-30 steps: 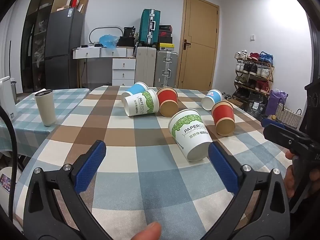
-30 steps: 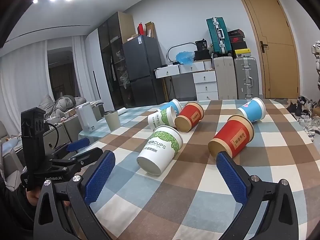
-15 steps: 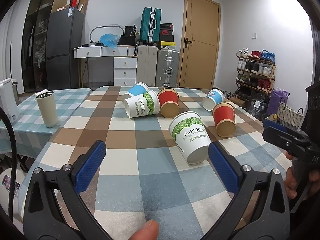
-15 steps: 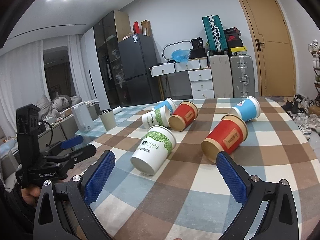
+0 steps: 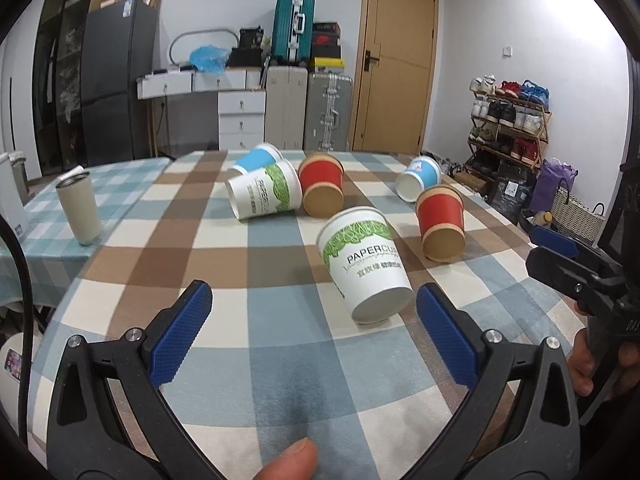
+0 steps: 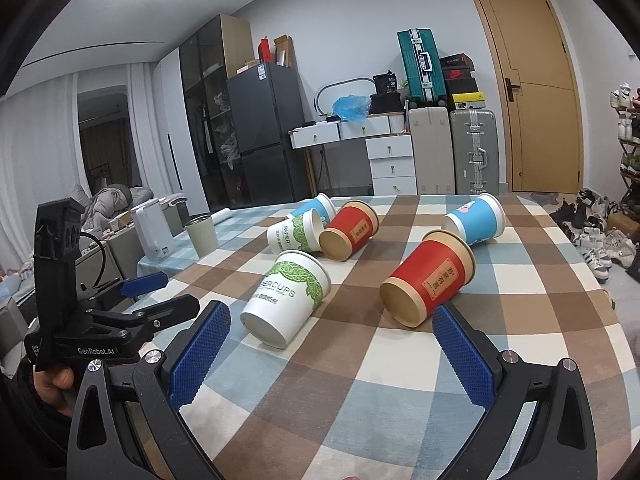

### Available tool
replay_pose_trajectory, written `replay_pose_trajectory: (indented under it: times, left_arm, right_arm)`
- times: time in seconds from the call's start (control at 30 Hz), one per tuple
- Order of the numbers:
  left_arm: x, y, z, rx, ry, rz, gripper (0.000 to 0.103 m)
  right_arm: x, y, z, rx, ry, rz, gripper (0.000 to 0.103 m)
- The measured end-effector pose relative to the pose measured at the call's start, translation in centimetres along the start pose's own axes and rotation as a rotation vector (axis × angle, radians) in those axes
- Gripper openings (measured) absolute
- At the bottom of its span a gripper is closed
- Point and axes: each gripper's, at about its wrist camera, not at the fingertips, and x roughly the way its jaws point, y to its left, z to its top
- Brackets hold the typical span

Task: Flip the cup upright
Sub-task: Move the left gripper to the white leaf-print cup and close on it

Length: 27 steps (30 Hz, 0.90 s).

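Left wrist, white cup (image 5: pixel 366 262) reading "PAPERCUPS", fallen

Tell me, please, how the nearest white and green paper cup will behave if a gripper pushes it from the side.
The white and green cup lies on its side on the checked tablecloth, so it would probably roll, curving because it tapers. It looks empty and thin-walled, likely light and easily crushed.
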Motion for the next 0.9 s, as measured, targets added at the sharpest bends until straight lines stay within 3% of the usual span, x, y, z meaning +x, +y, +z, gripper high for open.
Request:
replay_pose_trajectory:
  times: [0.17,0.43,0.67,0.9]
  left_arm:
    - [1.8,-1.2,0.3,0.011,0.054,-0.006,0.102]
    - [3.8,-2.9,0.9,0.022,0.072,-0.042,0.102]
    - [5.7,-3.8,1.7,0.023,0.103,-0.024,0.102]
    - [8.1,-4.2,1.9,0.005,0.189,-0.046,0.101]
  right_arm:
    - [-0.3,-0.5,0.1,0.018,0.001,-0.001,0.103]
    - [-0.1,-0.9,0.0,0.030,0.029,0.008,0.103]
    - [-0.3,-1.3,0.2,0.055,0.030,0.006,0.103]
    - [-0.1,-1.7,0.2,0.076,0.038,0.012,0.103]
